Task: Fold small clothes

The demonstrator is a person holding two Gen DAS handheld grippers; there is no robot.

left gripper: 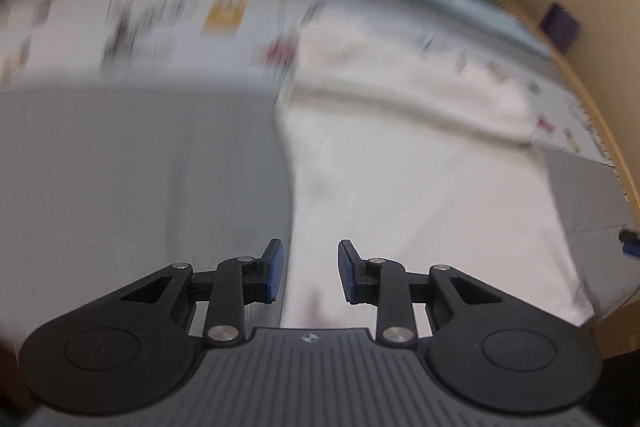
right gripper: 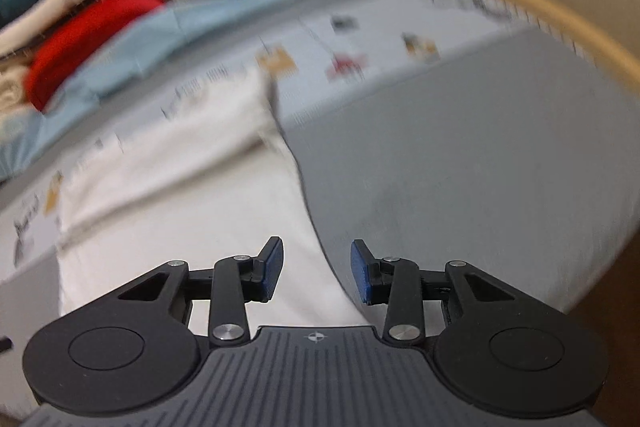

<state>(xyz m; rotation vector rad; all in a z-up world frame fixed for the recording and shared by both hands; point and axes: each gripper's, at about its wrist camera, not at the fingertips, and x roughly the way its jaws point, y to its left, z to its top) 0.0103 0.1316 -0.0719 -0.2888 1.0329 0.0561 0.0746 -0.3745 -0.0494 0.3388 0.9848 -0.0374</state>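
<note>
Left tool (left gripper: 310,271) parted, empty — white garment (left gripper: 400,167) lengthwise away from camera

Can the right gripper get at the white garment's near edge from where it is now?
Probably yes: the right gripper is open and empty, above the white garment's edge on the grey surface, with nothing between.

I see my right gripper (right gripper: 316,273) hanging with its jaws apart and nothing between them, above a white garment (right gripper: 192,195) spread on a grey bed (right gripper: 460,147). A red cloth (right gripper: 92,39) lies near the bed's far left edge.
</note>
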